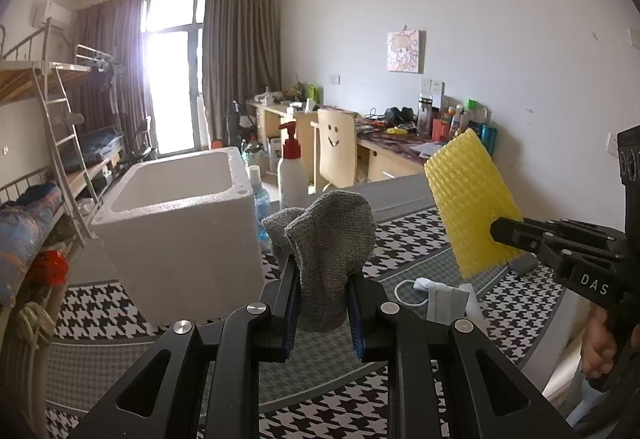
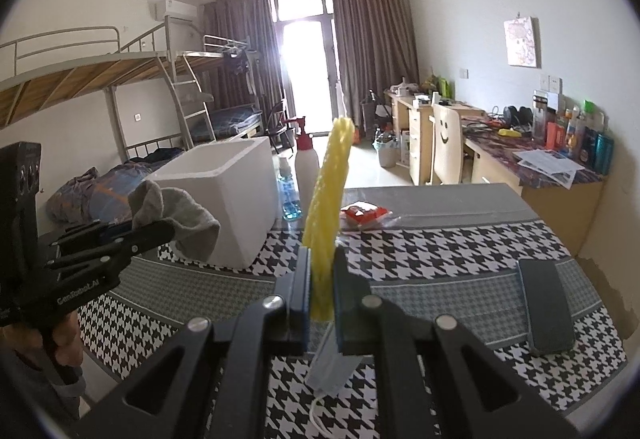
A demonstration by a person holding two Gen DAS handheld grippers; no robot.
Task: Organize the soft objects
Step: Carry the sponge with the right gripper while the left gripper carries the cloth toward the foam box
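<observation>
My left gripper (image 1: pixel 322 271) is shut on a grey knitted sock (image 1: pixel 328 235), held up above the houndstooth tablecloth (image 1: pixel 516 303); the same sock (image 2: pixel 180 215) droops from the left gripper (image 2: pixel 170 229) at the left of the right wrist view. My right gripper (image 2: pixel 321 267) is shut on a yellow foam net sleeve (image 2: pixel 330 191), seen edge-on; in the left wrist view that sleeve (image 1: pixel 468 195) hangs in the right gripper (image 1: pixel 496 229) at the right. A white foam box (image 1: pixel 180 215) (image 2: pixel 228 191) stands open-topped at the table's left, just left of the sock.
A face mask (image 1: pixel 444 297) (image 2: pixel 330 367) lies on the cloth below the grippers. A dark phone (image 2: pixel 546 305), a red-and-white packet (image 2: pixel 364 215), a white pump bottle (image 2: pixel 306 169) and a blue bottle (image 2: pixel 290 195) sit on the table. Desks, a chair and bunk beds lie beyond.
</observation>
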